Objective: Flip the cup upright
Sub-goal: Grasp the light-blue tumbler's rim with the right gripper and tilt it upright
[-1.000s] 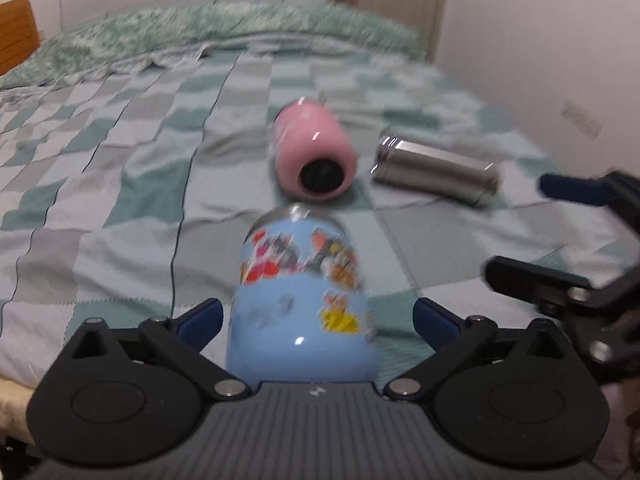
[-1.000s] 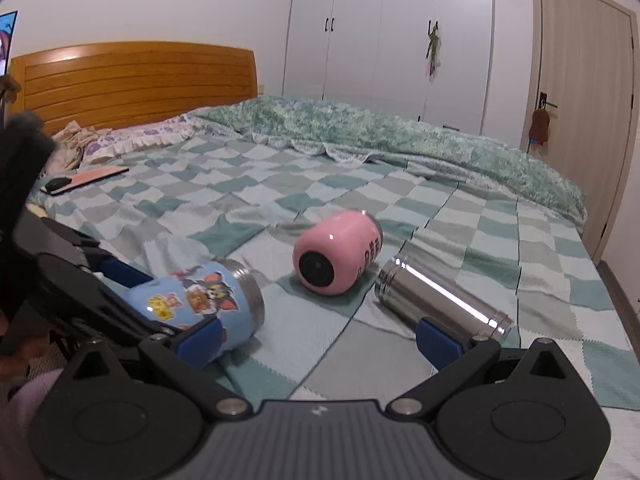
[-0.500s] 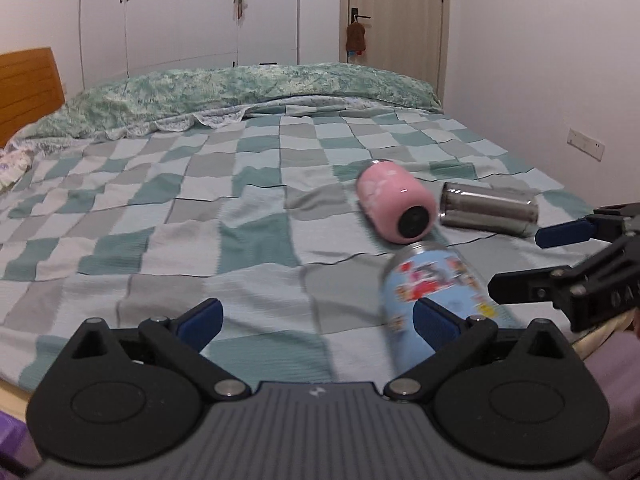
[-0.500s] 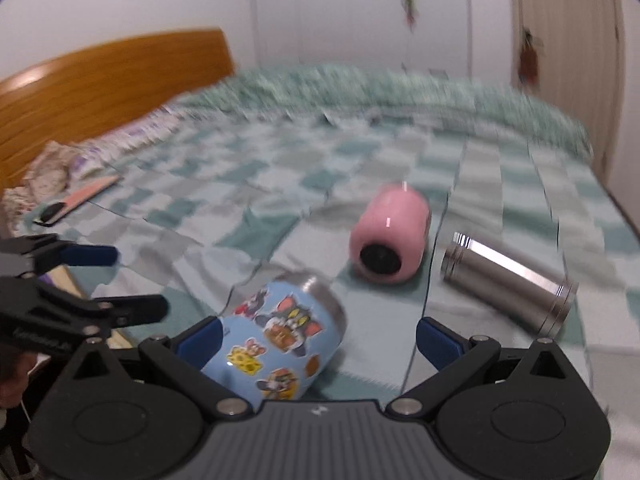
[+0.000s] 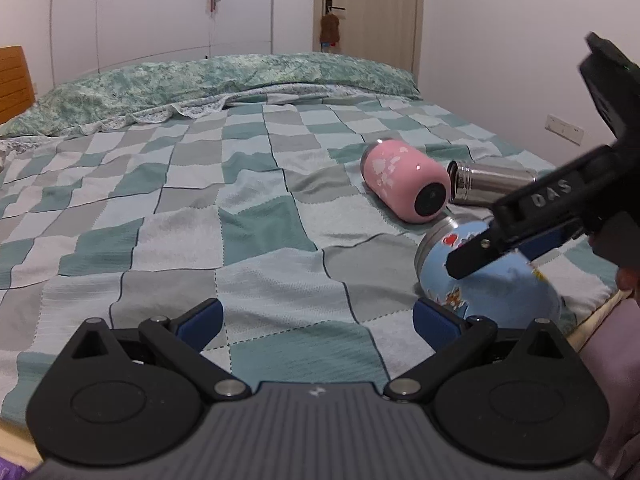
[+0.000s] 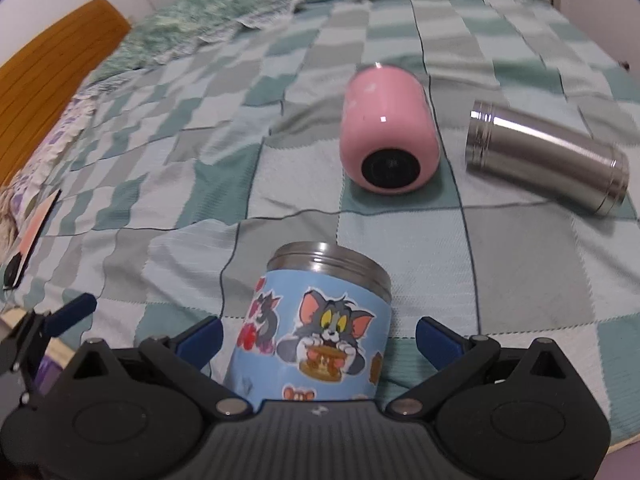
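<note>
A light blue cup with cartoon stickers (image 6: 316, 328) lies on its side on the checked bedspread (image 6: 520, 288), steel rim pointing away from me. My right gripper (image 6: 318, 334) is open, its blue pads either side of the cup and apart from it. In the left wrist view the same cup (image 5: 488, 284) lies at the right, with the right gripper (image 5: 520, 240) over it. My left gripper (image 5: 318, 316) is open and empty over bare bedspread, left of the cup.
A pink cup (image 6: 388, 140) and a steel flask (image 6: 548, 160) lie on their sides beyond the blue cup. A green quilt (image 5: 208, 88) is bunched at the far side. A wooden headboard (image 6: 52, 76) and a phone (image 6: 24, 248) are at the left.
My right gripper has moved in over the blue cup, which now lies between its open fingers. My left gripper has swung left, away from the cup.
</note>
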### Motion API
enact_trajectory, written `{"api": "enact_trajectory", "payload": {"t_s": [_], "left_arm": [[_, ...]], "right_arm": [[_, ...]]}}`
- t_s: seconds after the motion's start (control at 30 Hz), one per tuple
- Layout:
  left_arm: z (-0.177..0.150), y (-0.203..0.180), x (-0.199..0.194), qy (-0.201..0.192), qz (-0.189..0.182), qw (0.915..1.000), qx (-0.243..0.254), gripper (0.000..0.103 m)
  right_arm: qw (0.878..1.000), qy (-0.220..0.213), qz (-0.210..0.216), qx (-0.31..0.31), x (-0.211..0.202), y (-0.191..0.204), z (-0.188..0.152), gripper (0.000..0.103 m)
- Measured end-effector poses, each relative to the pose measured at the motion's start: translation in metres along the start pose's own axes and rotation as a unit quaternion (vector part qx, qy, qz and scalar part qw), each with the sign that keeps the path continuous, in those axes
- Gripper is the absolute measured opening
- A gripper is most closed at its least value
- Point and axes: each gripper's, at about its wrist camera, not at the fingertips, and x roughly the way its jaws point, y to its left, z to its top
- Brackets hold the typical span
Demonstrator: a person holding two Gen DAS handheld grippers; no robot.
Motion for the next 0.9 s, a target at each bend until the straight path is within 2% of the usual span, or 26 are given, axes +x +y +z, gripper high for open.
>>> {"api": "enact_trajectory", "payload": {"t_s": [0.07, 0.17, 0.23, 0.53, 0.6, 0.73, 0.9], "left_arm": [[-0.002, 0.003, 0.004, 0.004, -0.003, 1.0, 0.005, 0.103], [-0.004, 0.007, 0.008, 0.007, -0.005, 0.9999, 0.006, 0.103], [-0.004, 0.009, 0.009, 0.006, -0.009, 0.9999, 0.006, 0.103], [-0.003, 0.011, 0.007, 0.006, -0.011, 0.9998, 0.014, 0.103], [-0.003, 0.011, 0.006, 0.004, -0.012, 0.9999, 0.011, 0.103], [-0.005, 0.013, 0.002, 0.003, -0.011, 0.9999, 0.002, 0.103], [-0.003, 0.016, -0.008, -0.006, -0.008, 0.9999, -0.002, 0.103]], "right_arm": [[1.0, 0.009, -0.008, 0.003, 0.008, 0.002, 0.003, 0.095], [1.0, 0.02, -0.01, 0.011, 0.018, 0.002, 0.005, 0.093], [1.0, 0.023, 0.0, 0.018, 0.021, 0.001, 0.006, 0.088], [0.998, 0.036, 0.037, 0.027, 0.021, -0.009, 0.01, 0.087], [0.998, 0.024, 0.047, 0.026, 0.016, -0.011, 0.008, 0.086], [0.997, -0.042, 0.067, -0.017, -0.002, -0.005, -0.003, 0.085], [0.98, -0.148, 0.083, -0.101, -0.028, 0.014, -0.019, 0.084]]}}
